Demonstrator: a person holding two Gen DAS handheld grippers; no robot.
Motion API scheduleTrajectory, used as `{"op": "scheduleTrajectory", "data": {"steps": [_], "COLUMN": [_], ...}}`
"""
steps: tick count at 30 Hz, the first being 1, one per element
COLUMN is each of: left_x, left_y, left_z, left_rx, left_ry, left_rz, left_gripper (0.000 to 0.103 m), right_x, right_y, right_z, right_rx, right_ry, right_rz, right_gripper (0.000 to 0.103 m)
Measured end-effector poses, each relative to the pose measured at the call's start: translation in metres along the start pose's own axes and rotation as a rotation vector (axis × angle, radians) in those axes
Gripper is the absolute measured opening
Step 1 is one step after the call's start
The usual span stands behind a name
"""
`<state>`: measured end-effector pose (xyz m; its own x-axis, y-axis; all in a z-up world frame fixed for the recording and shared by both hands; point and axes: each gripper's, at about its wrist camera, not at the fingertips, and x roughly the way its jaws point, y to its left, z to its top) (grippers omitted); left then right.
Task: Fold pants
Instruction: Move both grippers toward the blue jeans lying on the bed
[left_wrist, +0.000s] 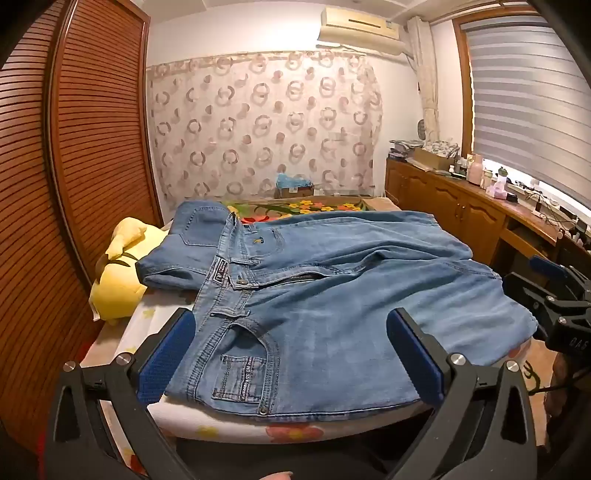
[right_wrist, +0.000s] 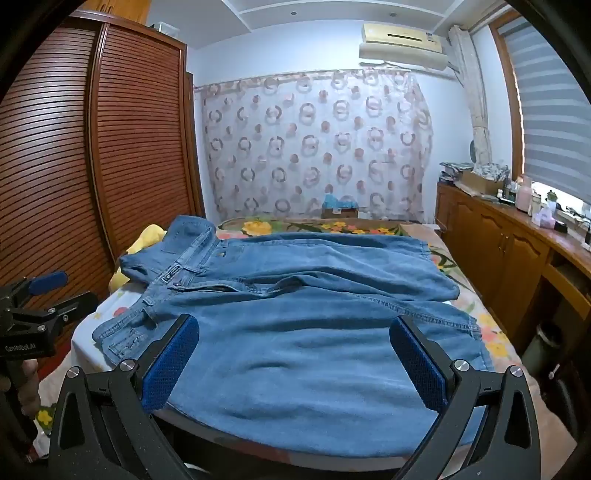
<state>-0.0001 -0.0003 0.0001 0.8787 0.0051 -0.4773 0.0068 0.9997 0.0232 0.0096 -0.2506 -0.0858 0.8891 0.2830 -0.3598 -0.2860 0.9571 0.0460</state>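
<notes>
I hold both grippers, left (left_wrist: 290, 350) and right (right_wrist: 295, 354), jaws wide, empty, jeans (left_wrist: 332, 295) at 12 o'clock on the bed (left_wrist: 221, 432).

Blue denim pants (left_wrist: 332, 295) spread flat across the floral bed (left_wrist: 229, 421), front up, fly unzipped, waistband leftward.

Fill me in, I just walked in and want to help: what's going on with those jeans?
A person holds a gripper in each hand over a pair of blue jeans spread flat on a flowered bed. The left gripper hovers near the waistband, the right gripper over a leg. Both are open and hold nothing; no fold is made yet.
</notes>
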Motion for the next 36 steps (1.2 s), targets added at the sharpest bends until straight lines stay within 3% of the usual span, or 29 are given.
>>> {"op": "scheduleTrajectory", "data": {"steps": [36], "left_x": [0.0001], "left_y": [0.0005], "left_z": [-0.0001], "left_rx": [-0.014], "left_ry": [-0.002], "left_rz": [-0.009], "left_gripper": [0.103], "right_x": [-0.0063], "right_y": [0.0013], "right_z": [-0.0021], "right_rx": [-0.007], "right_ry": [-0.023], "right_rz": [-0.008], "right_gripper": [0.103]}}
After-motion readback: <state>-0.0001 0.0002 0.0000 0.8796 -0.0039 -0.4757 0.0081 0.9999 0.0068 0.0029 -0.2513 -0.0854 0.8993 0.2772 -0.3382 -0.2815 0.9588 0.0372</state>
